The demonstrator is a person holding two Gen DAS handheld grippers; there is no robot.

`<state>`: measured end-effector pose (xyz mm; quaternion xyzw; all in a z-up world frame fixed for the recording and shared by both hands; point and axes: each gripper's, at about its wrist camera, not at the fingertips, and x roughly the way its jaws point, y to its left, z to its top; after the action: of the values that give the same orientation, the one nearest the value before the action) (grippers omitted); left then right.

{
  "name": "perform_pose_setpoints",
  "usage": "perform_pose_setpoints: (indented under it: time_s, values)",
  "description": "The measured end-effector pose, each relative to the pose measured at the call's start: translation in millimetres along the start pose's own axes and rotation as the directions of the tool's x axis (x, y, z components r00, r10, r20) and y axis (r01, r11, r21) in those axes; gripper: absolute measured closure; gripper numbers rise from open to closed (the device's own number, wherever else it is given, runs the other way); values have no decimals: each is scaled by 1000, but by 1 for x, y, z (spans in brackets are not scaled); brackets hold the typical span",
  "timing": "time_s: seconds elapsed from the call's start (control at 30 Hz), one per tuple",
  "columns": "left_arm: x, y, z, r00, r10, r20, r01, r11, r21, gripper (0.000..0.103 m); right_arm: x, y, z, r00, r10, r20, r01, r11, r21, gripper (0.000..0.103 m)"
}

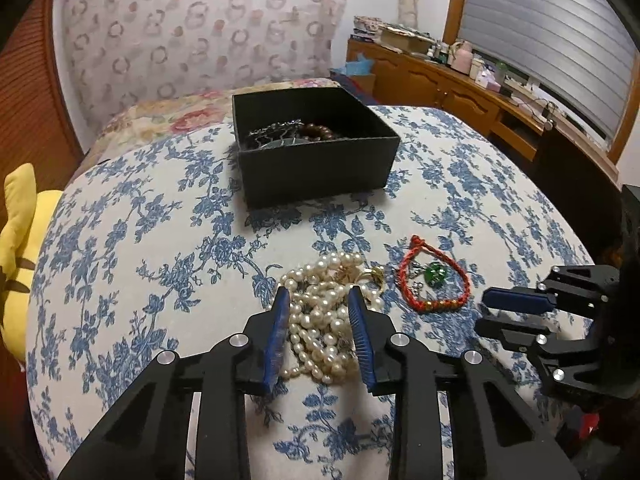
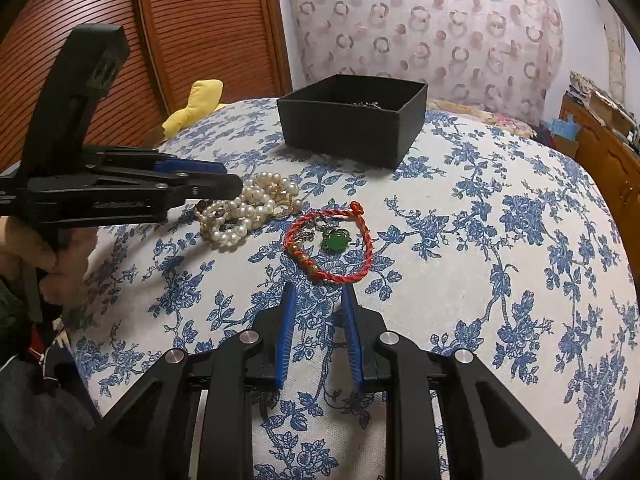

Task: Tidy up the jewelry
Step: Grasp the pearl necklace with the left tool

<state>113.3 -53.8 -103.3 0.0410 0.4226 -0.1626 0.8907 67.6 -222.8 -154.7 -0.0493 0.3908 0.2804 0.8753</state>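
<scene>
Step in hand looks like picking up the pearl necklace (image 1: 324,320): left gripper (image 1: 318,296) spread, its fingers straddling the pile at lower centre of the left view. Next move: close, carry to black box (image 1: 316,168) at upper centre. Right gripper (image 2: 318,292) spread, just below red bracelet (image 2: 328,244), not touching.

floral bedspread (image 1: 160,240), yellow plush toy (image 1: 20,216), possibly dresser (image 1: 440,80)
</scene>
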Motion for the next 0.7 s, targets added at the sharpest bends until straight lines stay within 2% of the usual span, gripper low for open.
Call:
perform_pose_setpoints:
  time_s: [0.27, 0.3, 0.33, 0.47, 0.7]
  values:
    - [6, 1, -4, 1000, -6, -23, 6, 1000, 20, 85, 1, 1, 0, 1000, 6, -4, -6, 1000, -4, 78]
    - [5, 1, -4, 1000, -8, -17, 8, 1000, 21, 87, 1, 1, 0, 1000, 6, -4, -6, 1000, -4, 78]
    - [3, 1, -4, 1000, -15, -13, 15, 1000, 21, 96, 1, 1, 0, 1000, 6, -6, -6, 1000, -5, 78]
    - [-11, 3, 1, 999, -33, 10, 33, 999, 15, 97, 2, 1, -1, 1000, 9, -8, -9, 1000, -3, 78]
    - [-54, 5, 18, 991, -72, 112, 73, 997, -11, 97, 2, -1, 1, 1000, 2, -10, -2, 1000, 2, 78]
